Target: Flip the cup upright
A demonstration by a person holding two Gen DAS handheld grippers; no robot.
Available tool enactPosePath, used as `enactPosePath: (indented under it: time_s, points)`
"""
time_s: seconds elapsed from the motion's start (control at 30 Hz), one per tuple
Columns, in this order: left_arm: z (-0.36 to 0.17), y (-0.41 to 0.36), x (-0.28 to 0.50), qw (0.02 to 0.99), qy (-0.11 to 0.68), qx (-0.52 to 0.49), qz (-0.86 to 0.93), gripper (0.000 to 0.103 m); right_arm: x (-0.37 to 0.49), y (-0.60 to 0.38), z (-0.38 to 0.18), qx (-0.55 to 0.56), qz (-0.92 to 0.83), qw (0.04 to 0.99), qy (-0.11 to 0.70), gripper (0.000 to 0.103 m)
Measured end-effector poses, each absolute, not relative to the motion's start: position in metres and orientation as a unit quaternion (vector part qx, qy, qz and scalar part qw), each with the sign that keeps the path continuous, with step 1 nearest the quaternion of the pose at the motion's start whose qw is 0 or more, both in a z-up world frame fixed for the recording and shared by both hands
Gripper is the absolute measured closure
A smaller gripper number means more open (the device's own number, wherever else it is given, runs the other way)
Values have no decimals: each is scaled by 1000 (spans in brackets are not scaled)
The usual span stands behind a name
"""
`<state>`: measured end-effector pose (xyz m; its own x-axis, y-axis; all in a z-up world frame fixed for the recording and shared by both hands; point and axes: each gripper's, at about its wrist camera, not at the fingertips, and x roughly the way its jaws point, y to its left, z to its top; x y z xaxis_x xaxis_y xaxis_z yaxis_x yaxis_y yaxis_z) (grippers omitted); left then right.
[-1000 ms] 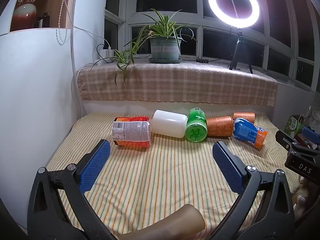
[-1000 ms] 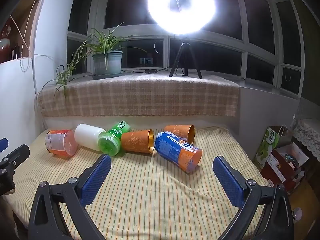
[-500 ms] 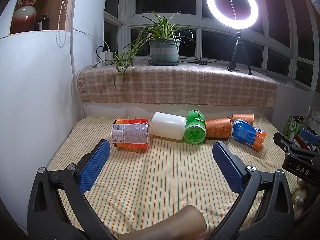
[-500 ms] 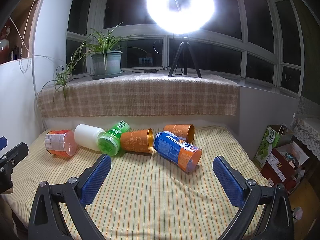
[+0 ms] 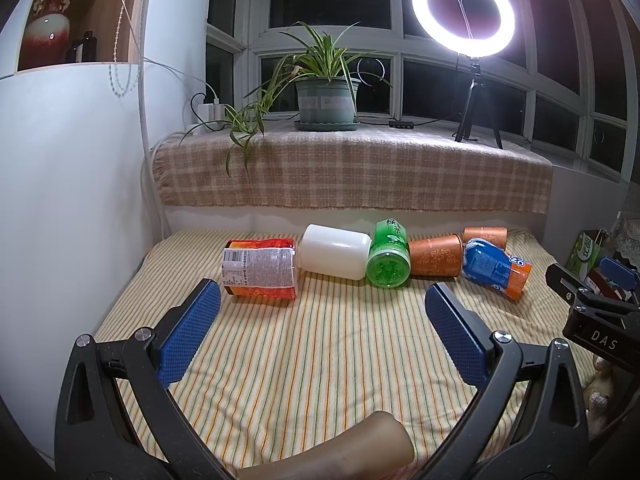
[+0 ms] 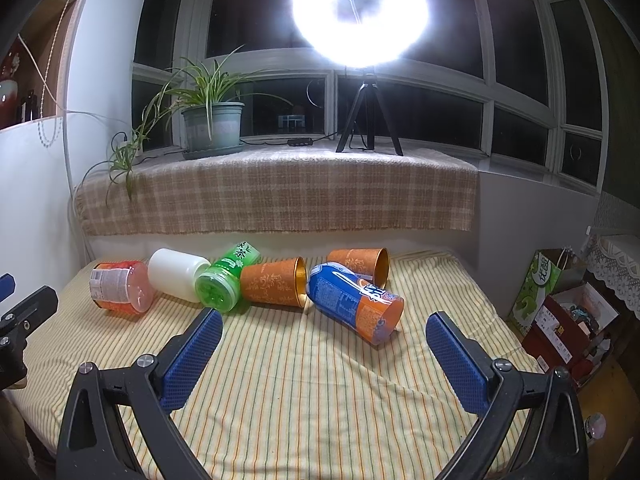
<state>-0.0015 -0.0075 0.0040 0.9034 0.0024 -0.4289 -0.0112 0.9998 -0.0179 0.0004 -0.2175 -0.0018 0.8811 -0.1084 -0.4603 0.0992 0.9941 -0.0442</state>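
Looked like a room in a home, set up for filming: striped bedsheet (image 5: 320, 360) on a mattress under a bay window (image 6: 400, 112), checked blanket (image 5: 352, 176) over the sill, potted spider plant (image 5: 326, 96), red vase (image 5: 44, 36) on a shelf, ring light (image 5: 464, 8) on a small tripod, night outside

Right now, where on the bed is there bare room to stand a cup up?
Free: the striped cloth between the right gripper and the row. Crowded: the back, where red cup, white jar, green cup and orange cups lie touching.
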Motion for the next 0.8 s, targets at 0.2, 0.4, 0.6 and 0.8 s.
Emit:
enactPosePath:
  time_s: [0.2,0.4,0.6,0.8]
  points:
    - [4,-10,-1,975,221,-10,3,0,1,-218,-3,-8,-53,969,240,0]
    - [3,-10,-1,975,221,-9,3,0,1,-217,-6,-9,-52,969,241,0]
    - [3,-11,-1,975,221,-9,3,0,1,-218,-5,-8,-52,969,241,0]
    - [3,-10,-1,975,222,-9,4,0,2,-217,-5,-9,-52,969,242,0]
